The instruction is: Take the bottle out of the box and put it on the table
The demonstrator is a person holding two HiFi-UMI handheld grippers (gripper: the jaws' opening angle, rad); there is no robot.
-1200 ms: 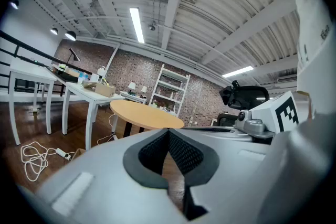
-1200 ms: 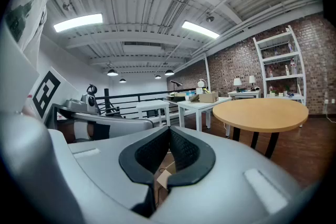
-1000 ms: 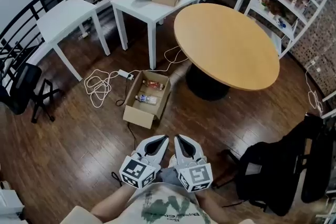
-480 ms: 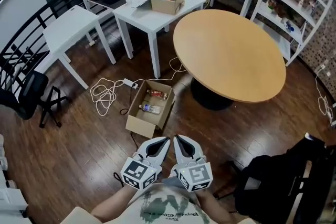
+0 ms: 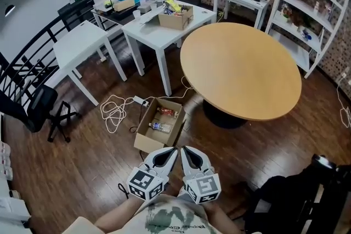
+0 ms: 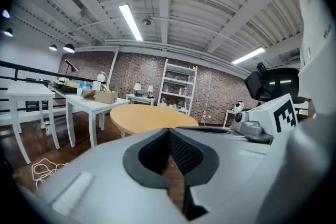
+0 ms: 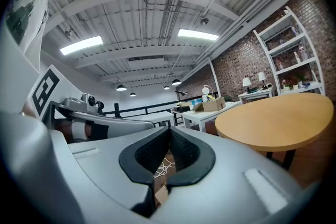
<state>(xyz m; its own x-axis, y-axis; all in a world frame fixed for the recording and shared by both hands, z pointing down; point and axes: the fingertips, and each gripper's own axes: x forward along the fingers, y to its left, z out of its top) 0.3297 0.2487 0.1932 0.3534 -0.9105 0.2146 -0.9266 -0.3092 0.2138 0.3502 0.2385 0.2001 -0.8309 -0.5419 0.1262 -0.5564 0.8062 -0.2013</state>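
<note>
An open cardboard box [image 5: 146,140] lies on the wooden floor just ahead of me. Inside it lie a clear bottle [image 5: 158,127] and a reddish-labelled bottle [image 5: 166,112]. The round wooden table [image 5: 241,66] stands right of the box and also shows in the left gripper view [image 6: 151,118] and the right gripper view [image 7: 278,118]. My left gripper [image 5: 170,151] and right gripper [image 5: 186,150] are held side by side close to my body, short of the box. Both are shut and hold nothing, with the left gripper's [image 6: 169,132] and the right gripper's [image 7: 169,129] pads meeting at the tips.
A white cable and power strip [image 5: 118,109] lie on the floor left of the box. White tables [image 5: 164,30] [image 5: 82,44] stand behind, one bearing a second cardboard box [image 5: 175,15]. There is a black chair [image 5: 27,107] at left, a shelf [image 5: 310,8] at right and a black bag [image 5: 296,194] at lower right.
The whole view has shifted forward: the box on the floor now lies closer to both grippers. The grippers stay shut and side by side.
</note>
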